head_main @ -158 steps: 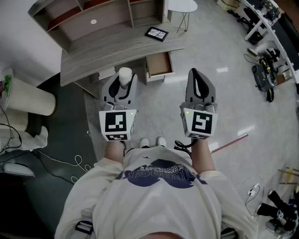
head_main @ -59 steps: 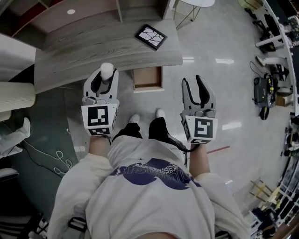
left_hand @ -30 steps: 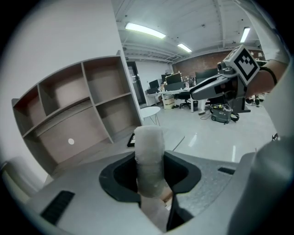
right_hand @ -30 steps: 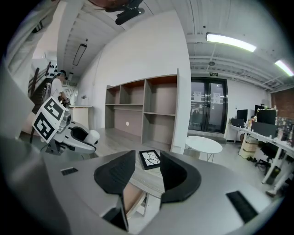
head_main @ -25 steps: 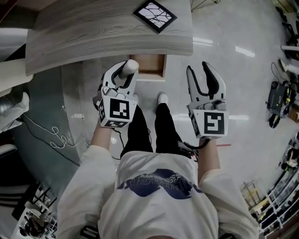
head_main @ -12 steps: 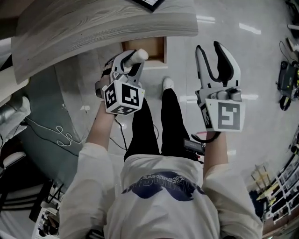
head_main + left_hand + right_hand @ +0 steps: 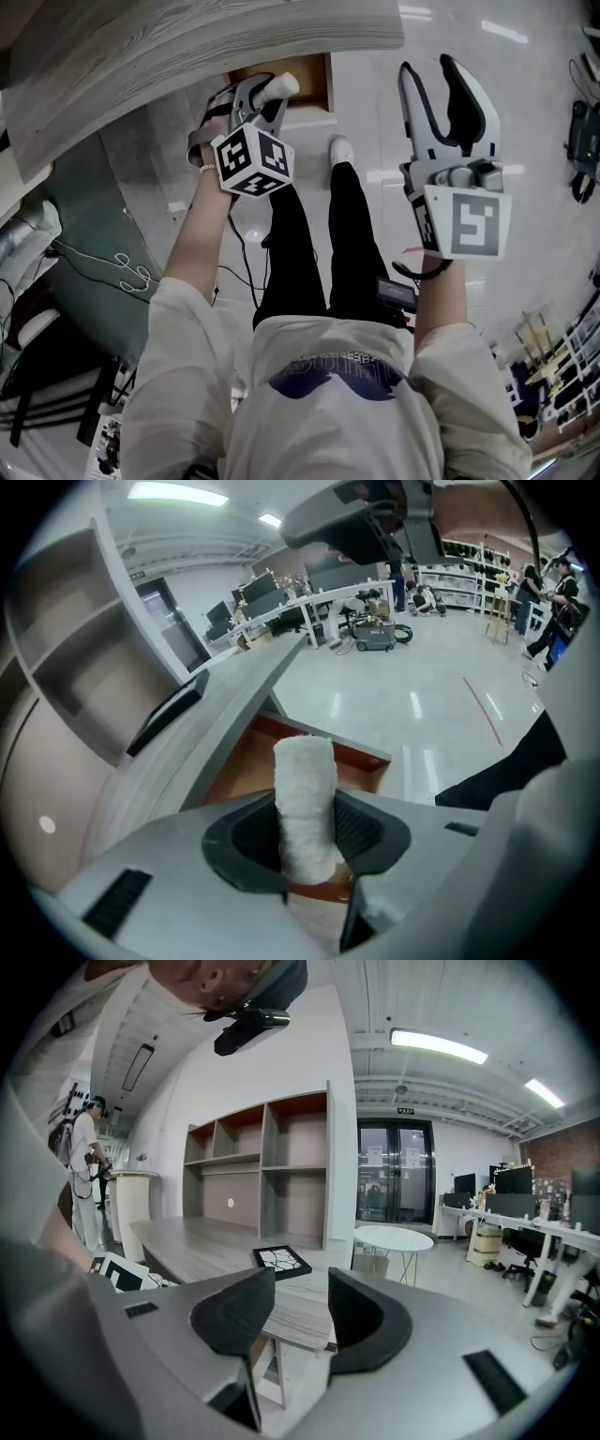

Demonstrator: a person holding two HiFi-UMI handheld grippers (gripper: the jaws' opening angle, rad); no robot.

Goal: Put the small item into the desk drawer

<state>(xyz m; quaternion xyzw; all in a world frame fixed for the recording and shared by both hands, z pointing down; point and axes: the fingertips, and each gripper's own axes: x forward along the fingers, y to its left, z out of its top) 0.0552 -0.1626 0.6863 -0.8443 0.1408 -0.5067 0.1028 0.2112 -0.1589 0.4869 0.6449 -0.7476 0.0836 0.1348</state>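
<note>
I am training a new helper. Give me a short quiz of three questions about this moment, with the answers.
1. True or false: the right gripper holds something.
2. The left gripper holds: A) a white roll, B) a cup, C) a pen.
3. Fill in: the drawer under the desk stands ____.
Key: 1 false, its jaws are apart and empty; 2 A; 3 open.

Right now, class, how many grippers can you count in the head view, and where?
2. The left gripper, shut on a white roll, is by the open drawer; the right gripper, open and empty, is over the floor beside it. None seems hidden.
</note>
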